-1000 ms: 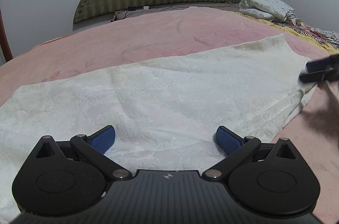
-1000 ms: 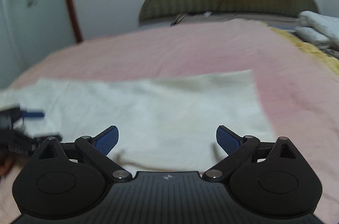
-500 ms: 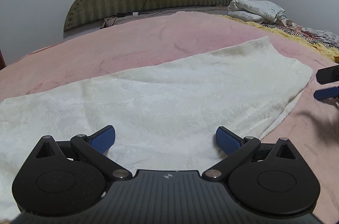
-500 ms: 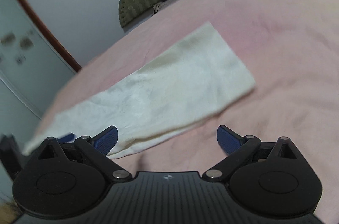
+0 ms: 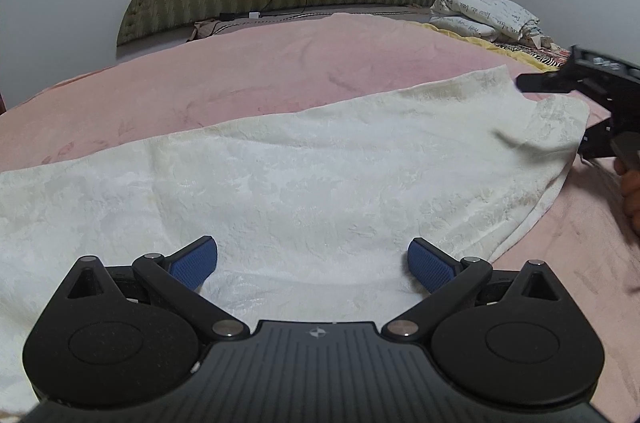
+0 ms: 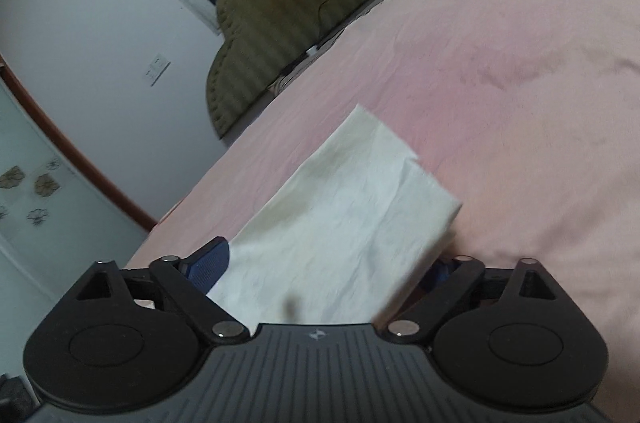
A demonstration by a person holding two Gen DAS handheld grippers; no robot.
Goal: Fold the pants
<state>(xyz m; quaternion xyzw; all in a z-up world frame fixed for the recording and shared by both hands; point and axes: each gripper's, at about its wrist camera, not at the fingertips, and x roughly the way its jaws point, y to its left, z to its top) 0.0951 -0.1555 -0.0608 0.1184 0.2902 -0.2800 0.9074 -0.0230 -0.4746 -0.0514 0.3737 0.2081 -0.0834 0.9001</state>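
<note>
Left wrist view: cream-white pants [image 5: 320,159] lie flat in a long strip across a pink bedspread [image 5: 280,63], and the left gripper [image 5: 312,263] hovers above their near edge with its blue pads spread wide and empty, while the right gripper [image 5: 560,111] reaches over the far right end. Right wrist view: the right gripper [image 6: 320,275] has that end of the pants [image 6: 352,215] between its spread fingers, not yet pinched. The cloth seems halved lengthwise; crosswise folds likely remain.
</note>
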